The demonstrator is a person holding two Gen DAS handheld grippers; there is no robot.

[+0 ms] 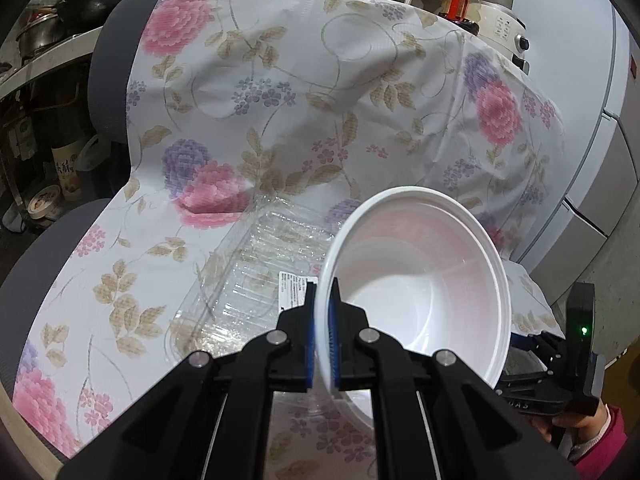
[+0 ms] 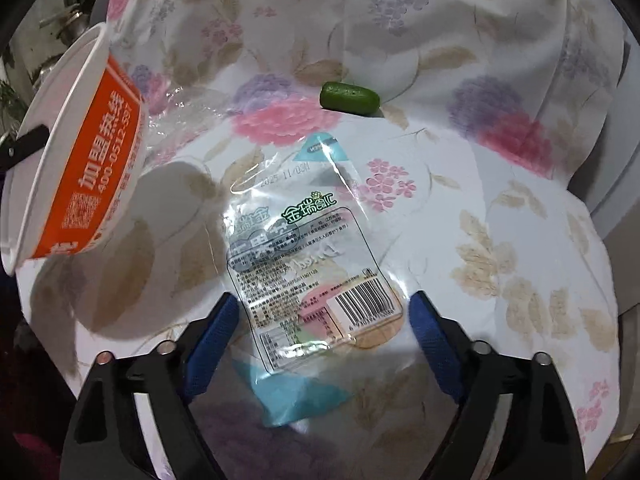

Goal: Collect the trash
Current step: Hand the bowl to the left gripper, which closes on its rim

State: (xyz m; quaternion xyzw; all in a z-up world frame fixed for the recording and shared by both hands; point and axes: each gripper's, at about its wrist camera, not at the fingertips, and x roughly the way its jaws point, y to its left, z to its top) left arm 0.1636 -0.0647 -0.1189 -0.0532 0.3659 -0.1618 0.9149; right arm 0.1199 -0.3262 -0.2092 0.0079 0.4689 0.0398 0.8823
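Observation:
My left gripper (image 1: 325, 320) is shut on the rim of a white paper bowl (image 1: 424, 280), held tilted above the flowered cloth. The same bowl, with an orange printed side, shows at the left of the right wrist view (image 2: 76, 152). A clear plastic tray (image 1: 248, 276) lies on the cloth behind the bowl. My right gripper (image 2: 324, 320) is open, its blue pads on either side of a clear printed snack wrapper (image 2: 304, 264) that lies flat on the cloth. A small green piece (image 2: 349, 96) lies beyond the wrapper.
The flowered cloth (image 1: 280, 80) covers a grey chair seat and back. Shelves with pots and bottles (image 1: 44, 80) stand at the left. A white appliance (image 1: 504, 26) and bottles stand behind the chair. A white cabinet (image 1: 592, 140) is at the right.

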